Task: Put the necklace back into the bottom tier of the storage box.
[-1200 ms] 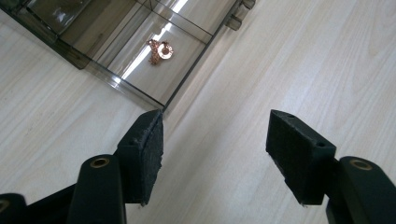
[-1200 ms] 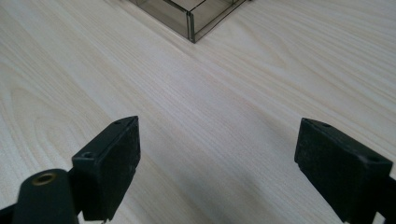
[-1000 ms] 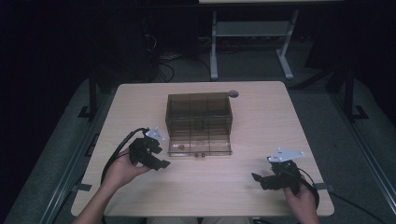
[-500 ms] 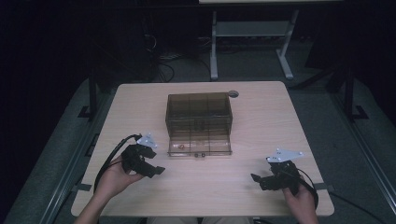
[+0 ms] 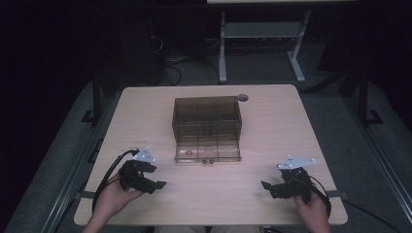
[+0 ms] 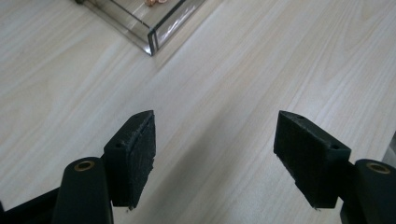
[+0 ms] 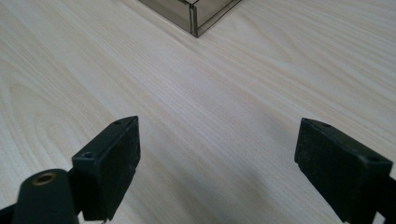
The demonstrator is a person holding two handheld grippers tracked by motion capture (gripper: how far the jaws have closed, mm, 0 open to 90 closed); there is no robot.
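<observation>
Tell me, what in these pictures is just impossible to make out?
- The small orange thing in the smoky box: too small in the high view, cut by the top edge in the left gripper view.
- The box's other compartments: dark plastic hides any contents.
- The round object behind the box: too small to identify.
- The room beyond the table: too dark.
- Both people's hands: partly cut off by the bottom edge.

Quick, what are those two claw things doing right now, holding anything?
Left gripper: open, holding nothing, above the table.
Right gripper: open, holding nothing.
</observation>
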